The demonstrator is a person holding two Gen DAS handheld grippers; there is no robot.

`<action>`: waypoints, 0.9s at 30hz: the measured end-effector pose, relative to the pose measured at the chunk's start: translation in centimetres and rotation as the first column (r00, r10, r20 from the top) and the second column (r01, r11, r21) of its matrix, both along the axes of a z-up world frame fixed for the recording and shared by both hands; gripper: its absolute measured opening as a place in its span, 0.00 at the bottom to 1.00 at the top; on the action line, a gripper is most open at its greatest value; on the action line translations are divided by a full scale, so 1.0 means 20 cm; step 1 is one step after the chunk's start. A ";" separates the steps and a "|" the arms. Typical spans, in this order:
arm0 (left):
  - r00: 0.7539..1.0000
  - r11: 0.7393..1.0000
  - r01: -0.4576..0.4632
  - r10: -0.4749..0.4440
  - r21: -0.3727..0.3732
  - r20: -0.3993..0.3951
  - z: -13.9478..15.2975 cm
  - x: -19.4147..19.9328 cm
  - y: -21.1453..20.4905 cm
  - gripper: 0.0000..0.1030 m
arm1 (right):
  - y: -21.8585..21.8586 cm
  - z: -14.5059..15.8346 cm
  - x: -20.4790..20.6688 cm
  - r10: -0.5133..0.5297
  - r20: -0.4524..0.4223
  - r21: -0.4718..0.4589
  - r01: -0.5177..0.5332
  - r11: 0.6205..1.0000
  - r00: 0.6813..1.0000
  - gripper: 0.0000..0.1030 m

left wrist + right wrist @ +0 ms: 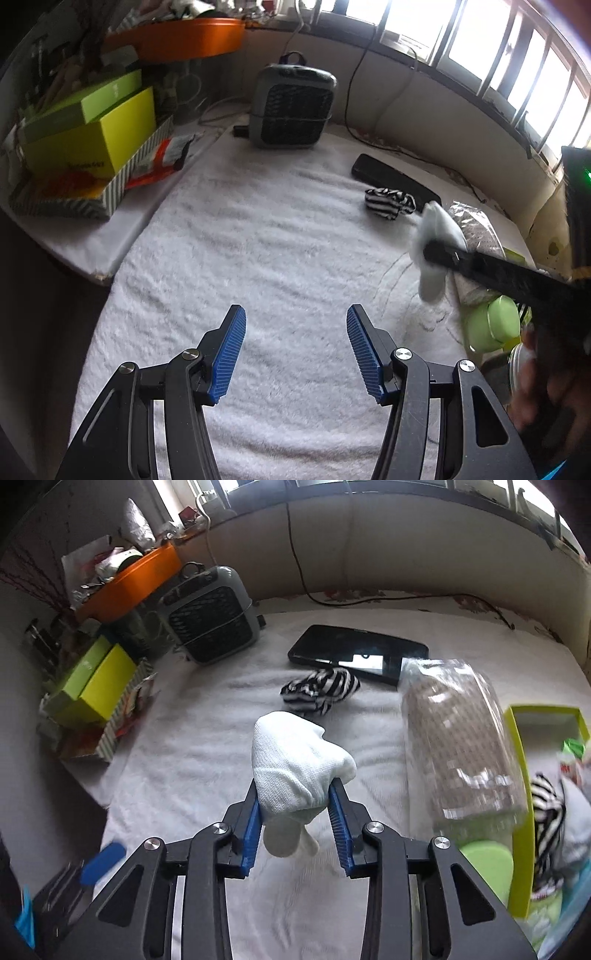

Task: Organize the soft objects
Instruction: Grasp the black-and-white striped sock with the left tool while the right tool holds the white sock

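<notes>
A: Surface?

B: White fluffy towel (pixel 258 251) spread over a white table top (pixel 92 254), whose edge shows bare on the left.

A: Behind it?

B: Low grey wall (pixel 406 546) curving round the back, a black cable (pixel 295 557) hanging down it. Above, a row of barred windows (pixel 498 48), overexposed, daylight pouring in.

A: Furniture, clutter?

B: Orange shelf (pixel 184 37) at the left corner, heaped with odds and ends. Grey fan heater (pixel 291 107) stands at the back edge of the towel.
</notes>
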State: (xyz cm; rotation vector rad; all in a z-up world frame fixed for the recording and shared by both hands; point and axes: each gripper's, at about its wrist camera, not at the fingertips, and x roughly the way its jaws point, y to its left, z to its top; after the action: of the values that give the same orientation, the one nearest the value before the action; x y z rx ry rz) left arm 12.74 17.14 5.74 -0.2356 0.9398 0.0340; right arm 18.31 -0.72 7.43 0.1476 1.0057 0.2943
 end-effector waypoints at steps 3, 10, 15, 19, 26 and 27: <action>1.000 1.000 0.014 -0.014 0.005 -0.002 0.01 0.04 -0.02 0.55 | -0.04 0.03 -0.06 -0.006 -0.003 0.034 0.006 0.999 1.000 0.34; 0.996 0.996 0.087 -0.087 0.001 -0.002 0.02 0.19 -0.09 0.55 | -0.15 0.12 -0.18 0.003 0.030 0.052 -0.004 0.999 1.000 0.34; 0.987 0.987 0.158 -0.158 0.006 0.009 0.02 0.34 -0.17 0.55 | -0.23 0.18 -0.27 0.010 0.064 0.041 -0.012 0.999 0.998 0.34; 0.974 0.974 0.224 -0.225 0.038 0.027 0.03 0.47 -0.26 0.56 | -0.28 0.20 -0.34 0.020 0.082 0.026 -0.022 0.999 0.996 0.34; 0.951 0.949 0.307 -0.308 0.075 0.001 -0.01 0.69 -0.40 0.57 | -0.35 0.24 -0.38 0.008 0.113 0.023 -0.010 1.000 0.994 0.34; 0.948 0.945 0.316 -0.317 0.078 0.002 -0.02 0.71 -0.41 0.57 | -0.36 0.24 -0.39 0.006 0.117 0.020 -0.008 1.000 0.993 0.34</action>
State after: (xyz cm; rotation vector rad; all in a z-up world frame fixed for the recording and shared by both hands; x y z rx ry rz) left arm 26.94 8.94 5.40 -0.0111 0.9506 -0.2280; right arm 10.56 -7.89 12.31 0.1440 0.8878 0.3163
